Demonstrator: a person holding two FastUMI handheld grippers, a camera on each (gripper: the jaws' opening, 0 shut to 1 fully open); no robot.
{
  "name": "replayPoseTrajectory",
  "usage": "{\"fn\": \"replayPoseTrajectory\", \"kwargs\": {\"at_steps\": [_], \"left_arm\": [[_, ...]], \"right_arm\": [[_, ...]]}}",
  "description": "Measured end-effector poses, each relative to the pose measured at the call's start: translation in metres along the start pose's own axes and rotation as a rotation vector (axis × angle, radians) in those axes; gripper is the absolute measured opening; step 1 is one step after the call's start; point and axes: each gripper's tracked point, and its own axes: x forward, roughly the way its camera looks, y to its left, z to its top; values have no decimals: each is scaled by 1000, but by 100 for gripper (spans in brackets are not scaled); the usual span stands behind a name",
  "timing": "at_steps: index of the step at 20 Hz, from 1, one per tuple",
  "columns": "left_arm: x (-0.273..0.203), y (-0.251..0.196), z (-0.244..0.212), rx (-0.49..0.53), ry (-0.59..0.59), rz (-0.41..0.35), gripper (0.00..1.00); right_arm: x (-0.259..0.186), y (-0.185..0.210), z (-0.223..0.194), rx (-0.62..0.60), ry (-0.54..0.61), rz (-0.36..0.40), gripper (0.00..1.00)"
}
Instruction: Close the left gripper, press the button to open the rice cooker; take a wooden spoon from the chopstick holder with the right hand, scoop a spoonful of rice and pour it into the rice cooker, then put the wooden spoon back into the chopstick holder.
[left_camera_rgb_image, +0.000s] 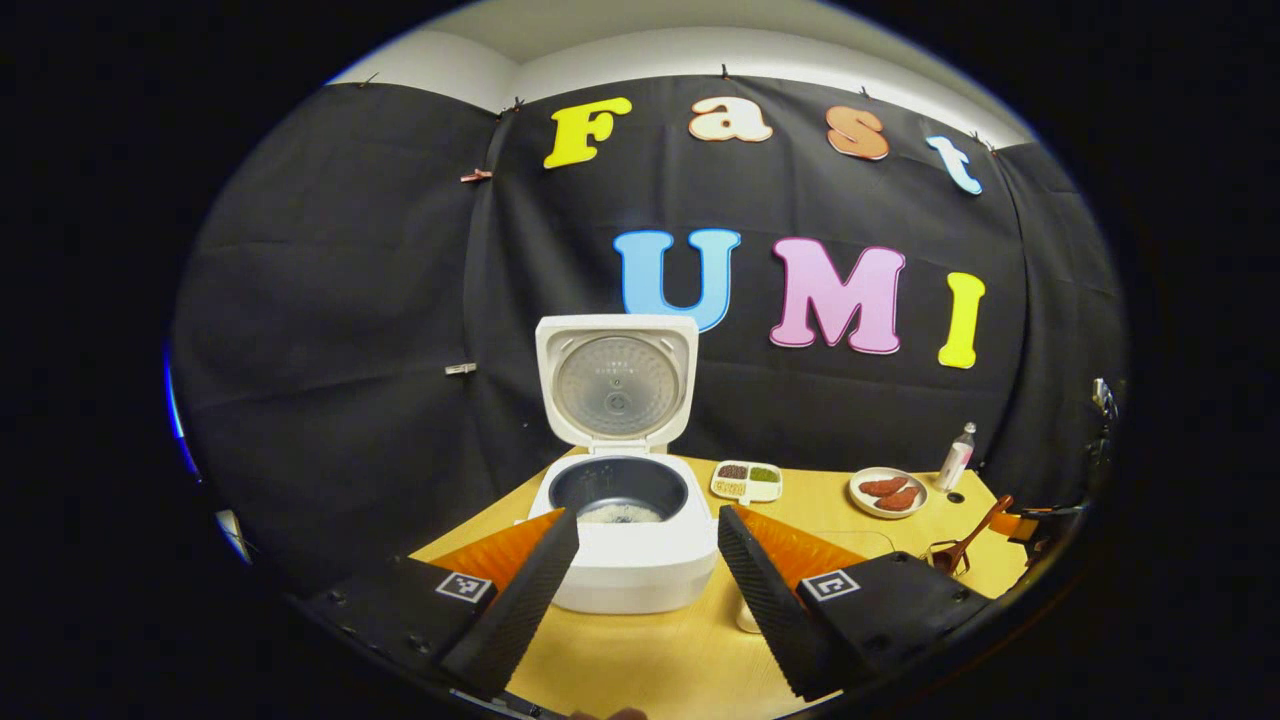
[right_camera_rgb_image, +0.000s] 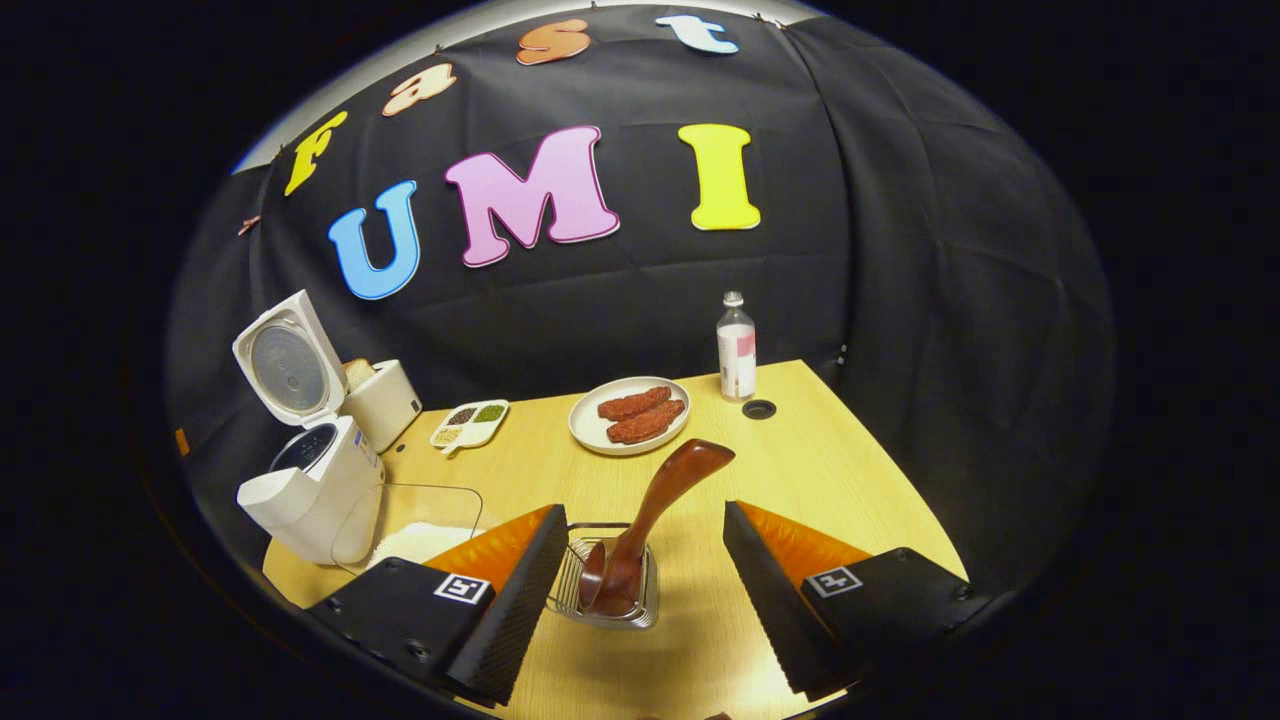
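Jaws of right hand-held gripper (right_camera_rgb_image: 645, 560) gape around wooden spoon (right_camera_rgb_image: 650, 520), untouching.

Each claw (left_camera_rgb_image: 648, 560) (right_camera_rgb_image: 646, 560) has ribbed wedge fingers (left_camera_rgb_image: 520, 600), square-patterned tags, screws.

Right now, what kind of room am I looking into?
Probably a mock kitchen set up in a recording booth: an open rice cooker, a plate of food and a wooden spoon share a wooden table before black cloth.

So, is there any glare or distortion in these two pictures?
Left gripper view: fisheye bends the table edge; soft glare on the rice cooker lid. Right gripper view: the cooker leans sideways near the edge, a highlight sits on the wooden spoon, everything looks sharp.
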Motion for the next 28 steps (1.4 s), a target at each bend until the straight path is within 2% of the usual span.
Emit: {"fn": "replayPoseTrajectory", "kwargs": {"at_steps": [6,9,12,15,16,17,18,21,28], "left_arm": [[-32,-16,-49,-58,105,92,96],[-43,-29,-68,-71,149,110,97],[-52,-41,-79,-61,173,110,97],[-53,-52,-87,16,184,90,97],[-51,-54,-87,32,185,82,97],[-51,-58,-86,37,182,67,97],[-49,-62,-86,33,178,49,97],[-43,-68,-91,4,180,-3,97],[-33,-41,-89,-13,162,-97,97]], "right_arm": [[55,-11,-18,72,77,21,99],[76,-13,-20,108,96,37,93],[90,-13,-17,125,92,54,75],[94,-3,-16,157,110,74,53],[94,-2,-17,161,116,67,37],[94,2,-17,171,123,75,27],[89,8,-18,192,147,80,31],[83,17,-20,239,194,85,24],[45,28,35,221,73,54,22]]}}
